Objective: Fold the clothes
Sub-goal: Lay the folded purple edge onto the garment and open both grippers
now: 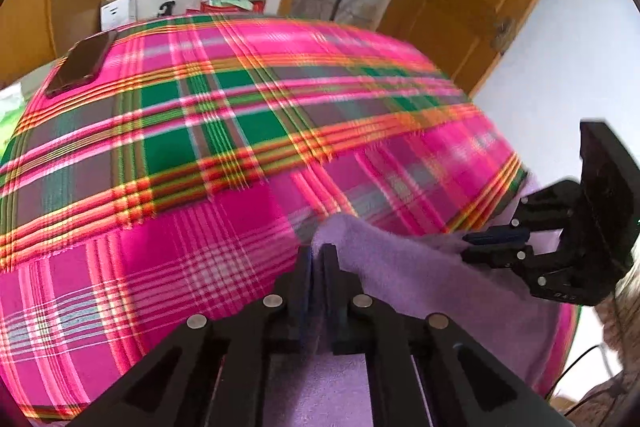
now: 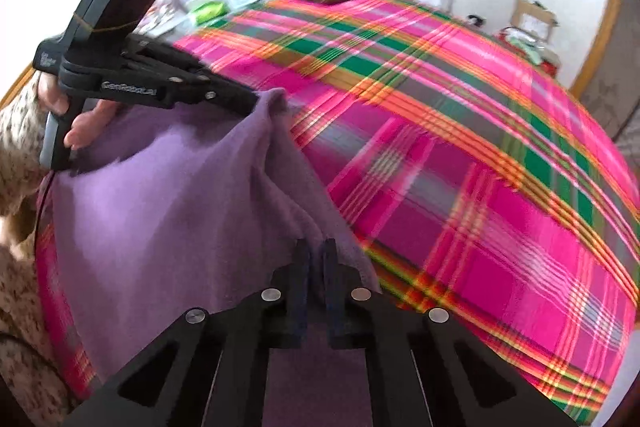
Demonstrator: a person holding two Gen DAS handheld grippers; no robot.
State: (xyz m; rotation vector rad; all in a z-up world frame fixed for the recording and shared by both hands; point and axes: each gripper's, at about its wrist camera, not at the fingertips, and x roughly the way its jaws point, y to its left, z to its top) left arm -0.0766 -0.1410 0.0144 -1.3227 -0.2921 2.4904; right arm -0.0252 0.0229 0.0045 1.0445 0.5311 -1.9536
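black jaws of the left gripper (image 1: 316, 259) stand nearest the lens, clenched on a fold of the purple garment (image 1: 400, 283); the pinched cloth rises in a small peak between them. right gripper (image 2: 318, 255) likewise clenched on the same purple garment (image 2: 168, 211), a ridge of fabric gathered at its tips. each gripper is seen from the other's camera: right gripper (image 1: 480, 247) at the right edge, left gripper (image 2: 250, 103) at upper left with a hand (image 2: 76, 115) on its grip.

location: garment lies at the near edge of a surface covered by a pink plaid cloth (image 1: 240, 107), partly raised along the held edge and spanning between the two grips. a dark phone (image 1: 80, 63) lies at the far corner, well apart.

handling, as judged: soft, light, fleece-like knit; limp, no stiffness, will sag between holds and may drag the plaid cloth beneath. not fragile, not slippery. best taken at the edge or corners, both holds kept taut so the fold lands flat.
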